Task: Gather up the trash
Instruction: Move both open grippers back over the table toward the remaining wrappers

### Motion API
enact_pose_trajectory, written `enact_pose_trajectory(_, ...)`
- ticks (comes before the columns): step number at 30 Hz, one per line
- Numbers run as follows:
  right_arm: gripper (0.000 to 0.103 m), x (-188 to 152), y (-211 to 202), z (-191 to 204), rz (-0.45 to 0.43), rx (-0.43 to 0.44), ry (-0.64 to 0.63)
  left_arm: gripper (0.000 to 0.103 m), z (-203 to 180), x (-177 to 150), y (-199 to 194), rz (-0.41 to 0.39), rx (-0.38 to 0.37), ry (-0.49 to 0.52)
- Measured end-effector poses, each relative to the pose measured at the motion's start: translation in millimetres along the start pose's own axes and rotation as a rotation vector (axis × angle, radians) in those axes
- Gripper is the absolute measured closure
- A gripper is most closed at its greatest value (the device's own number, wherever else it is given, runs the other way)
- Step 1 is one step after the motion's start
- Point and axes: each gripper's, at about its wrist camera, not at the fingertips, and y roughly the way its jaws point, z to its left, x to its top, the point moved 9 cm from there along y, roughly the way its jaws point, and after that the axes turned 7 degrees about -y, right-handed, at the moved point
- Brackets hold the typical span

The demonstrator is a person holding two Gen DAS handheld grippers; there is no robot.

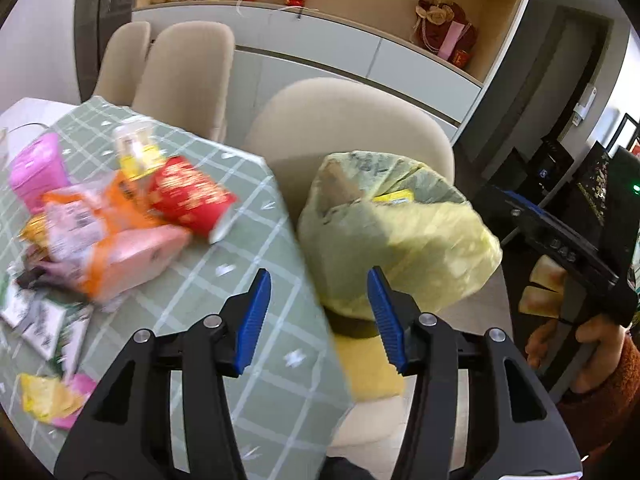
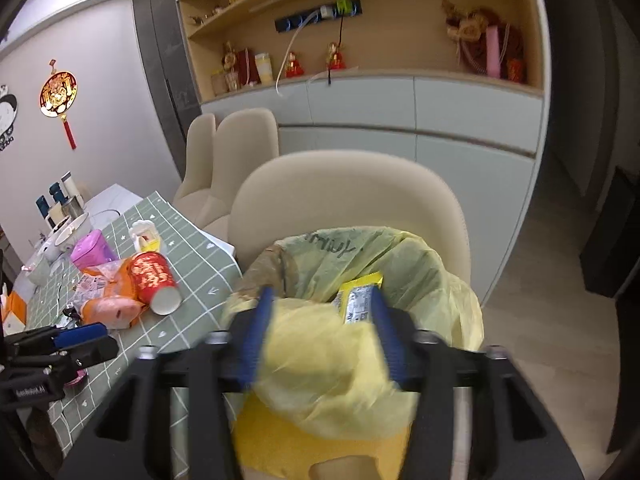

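Green-checked cloth covered the table (image 1: 224, 320), and a heap of litter sat on it: a red paper cup (image 2: 154, 282) on its side, an orange-and-pink wrapper (image 1: 116, 240), a pink tub (image 1: 38, 170), a yellow-lidded bottle (image 1: 134, 148), more scraps toward the near edge. Just off the table's corner, on a beige chair (image 2: 348, 188), stood the yellow bin (image 2: 320, 436) lined with a pale yellow bag (image 2: 420, 276), a yellow packet (image 2: 358, 298) already inside.

And the left gripper (image 1: 318, 316) hung over the table's corner, jaws spread wide, nothing between them, touching nothing! The right gripper (image 2: 320, 332) was poised at the bag's mouth, jaws wide apart too, the bag's plastic bulging between them; whether the fingers (image 2: 256, 336) actually touched the plastic was lost in blur.

My read: the next pickup belonged to the left side. Best taken from the near edge of the heap, one piece at a time, pinching a wrapper by a flat flap rather than the cup, which looked ready to roll. The bag's mouth needed to stay open.
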Motion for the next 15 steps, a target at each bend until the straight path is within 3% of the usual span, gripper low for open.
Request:
enact_pose_trajectory(7,0.048,-23,-24,61,0.026,0.011,0.012,0.052,80,-26,-52,-0.049,0.063,-0.011)
enact_pose_trajectory(15,0.048,-46,-29,137,0.076,0.040,-0.040,0.052,194,-50,-97,-0.069,0.146,-0.115)
